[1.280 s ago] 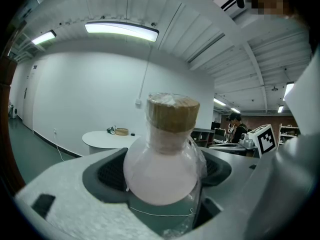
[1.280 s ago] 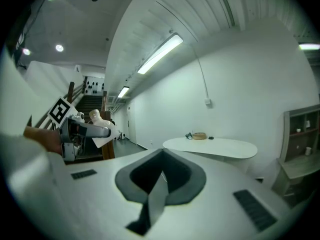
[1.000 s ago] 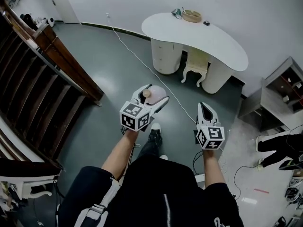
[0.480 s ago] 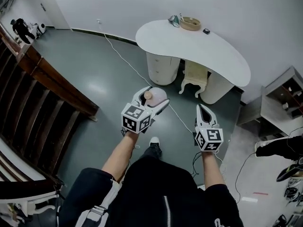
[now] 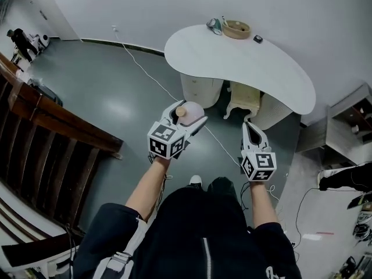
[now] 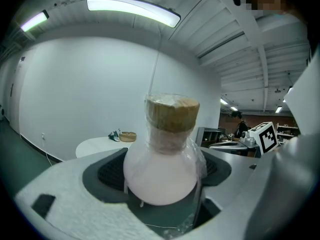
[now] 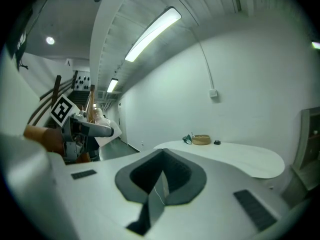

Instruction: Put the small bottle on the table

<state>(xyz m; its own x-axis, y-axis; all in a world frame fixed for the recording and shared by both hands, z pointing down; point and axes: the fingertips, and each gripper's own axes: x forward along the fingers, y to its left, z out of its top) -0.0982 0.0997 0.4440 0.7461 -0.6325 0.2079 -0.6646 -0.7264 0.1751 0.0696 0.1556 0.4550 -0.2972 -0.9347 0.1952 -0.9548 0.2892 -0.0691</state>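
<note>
Left tool gripping small bottle round its belly, cork up; bottle hanging in air above floor, well short of worktop. Right tool closed, empty. Pickup looking done; approach and set-down remaining. Bowl and green item sitting at far edge. Cable trailing across floor, chair tucked under worktop, both possibly getting underfoot.

white left tongs, white right tongs, black-and-white marker cubes, black zipped short-sleeved top

head view looks down — both gripper views face the shared table
</note>
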